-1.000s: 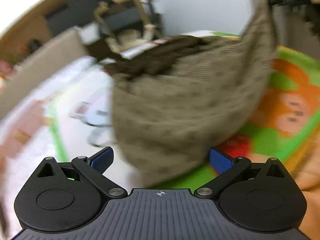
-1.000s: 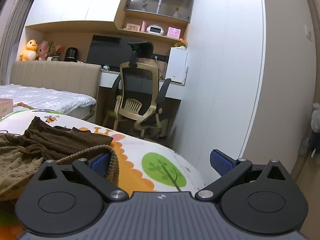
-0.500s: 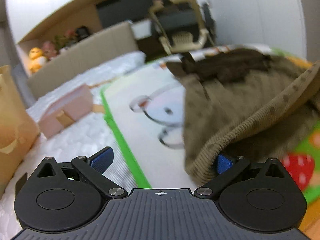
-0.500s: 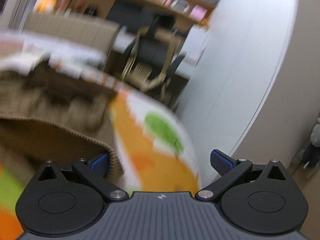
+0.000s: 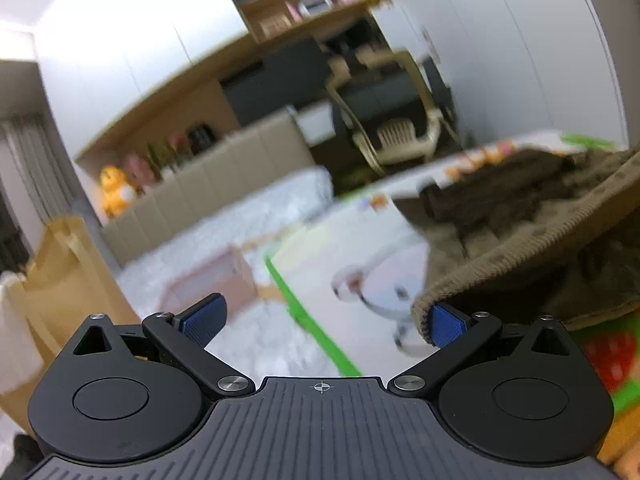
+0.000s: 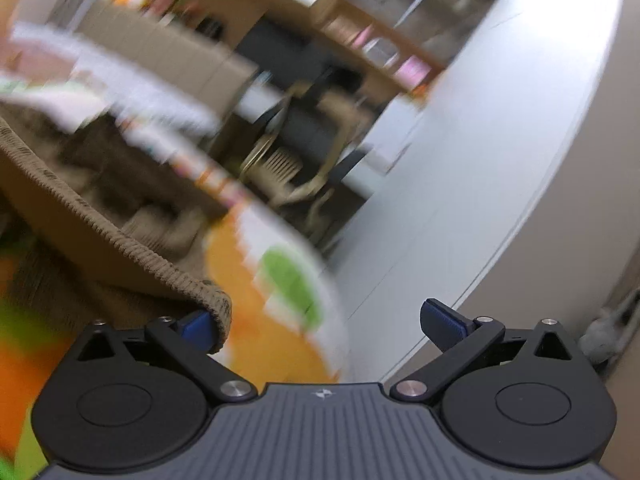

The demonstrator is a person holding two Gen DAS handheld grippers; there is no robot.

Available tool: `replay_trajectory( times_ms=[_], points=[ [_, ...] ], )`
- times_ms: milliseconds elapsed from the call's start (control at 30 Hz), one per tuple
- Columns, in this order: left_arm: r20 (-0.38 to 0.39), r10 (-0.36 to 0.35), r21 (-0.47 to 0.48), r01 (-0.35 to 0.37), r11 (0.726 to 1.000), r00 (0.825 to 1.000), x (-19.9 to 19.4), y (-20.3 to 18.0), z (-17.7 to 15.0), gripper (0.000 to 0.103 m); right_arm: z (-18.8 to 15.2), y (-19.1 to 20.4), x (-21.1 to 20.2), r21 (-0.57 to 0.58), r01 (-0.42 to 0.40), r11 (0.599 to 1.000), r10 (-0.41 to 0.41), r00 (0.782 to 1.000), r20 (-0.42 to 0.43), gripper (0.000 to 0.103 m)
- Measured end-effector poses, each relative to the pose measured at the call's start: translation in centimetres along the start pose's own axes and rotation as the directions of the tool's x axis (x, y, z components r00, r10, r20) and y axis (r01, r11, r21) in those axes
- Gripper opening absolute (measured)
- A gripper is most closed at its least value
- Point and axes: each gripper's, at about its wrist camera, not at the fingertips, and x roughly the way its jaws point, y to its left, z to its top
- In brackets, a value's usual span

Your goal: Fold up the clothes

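The biggest thing in view is the bed (image 5: 256,216), with a colourful cartoon play mat (image 5: 360,248) spread over it, presumably so the folding gets done on a flat surface. Behind that, a beige headboard (image 5: 224,176) and a desk chair (image 5: 396,120) can be made out, though everything is pretty smeared by motion blur.

On the mat, an olive-brown knit garment (image 5: 532,236) is lying partly bunched, and a darker brown piece (image 5: 500,192) is seen behind it; whether that's a second item or part of the same one can't be told. The ribbed hem (image 6: 160,268) is stretched between the two tools, which looks like it's being held up and taut so it can be laid out or folded over.

The left gripper (image 5: 322,320) is spread wide, nothing pinched between the pads; the hem is just hooked over its right finger (image 5: 446,326). Same deal mirrored on the right gripper (image 6: 320,324): jaws wide apart, knit edge draped around its left finger (image 6: 196,328) only. So the fabric is carried on the fingers rather than clamped, and a slip is probably easy.
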Motion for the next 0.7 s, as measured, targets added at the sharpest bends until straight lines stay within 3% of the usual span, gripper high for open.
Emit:
replay_trajectory(
  times_ms=[100, 200, 300, 467, 567, 633, 700],
  points=[
    [-0.102, -0.097, -0.007, 0.097, 0.995, 0.99, 0.6, -0.8, -2.3, 0.103, -2.3, 0.4, 0.3, 0.02, -0.114, 0.993, 0.115, 0.99, -0.08, 0.102],
    [-0.147, -0.189, -0.019, 0.188, 0.982, 0.971, 0.6, -1.6, -3.7, 0.103, -3.6, 0.6, -0.6, 0.046, -0.158, 0.986, 0.161, 0.982, -0.097, 0.102],
    [-0.12, -0.28, -0.031, 0.279, 0.96, 0.952, -0.2, -1.7, -3.3, 0.103, -3.7, 0.0, -2.0, 0.078, -0.201, 0.976, 0.206, 0.976, -0.064, 0.103],
    [-0.016, -0.411, -0.135, 0.405, 0.904, 0.912, -0.4, -1.4, -0.8, 0.103, -1.7, -1.5, -3.2, 0.203, -0.274, 0.94, 0.261, 0.961, 0.087, 0.103],
    [0.044, -0.491, -0.237, 0.486, 0.841, 0.87, 0.7, -1.6, 1.0, 0.103, 0.5, -1.9, -1.6, 0.362, -0.375, 0.854, 0.338, 0.927, 0.163, 0.103],
    [0.082, -0.545, -0.316, 0.54, 0.78, 0.834, 2.0, -2.0, 2.2, 0.103, 1.5, -1.9, 0.9, 0.472, -0.44, 0.764, 0.417, 0.895, 0.158, 0.103],
    [0.098, -0.588, -0.388, 0.575, 0.72, 0.803, 3.9, -2.8, 3.1, 0.103, 2.2, -1.1, 3.7, 0.571, -0.492, 0.657, 0.514, 0.846, 0.138, 0.103]
  ],
)
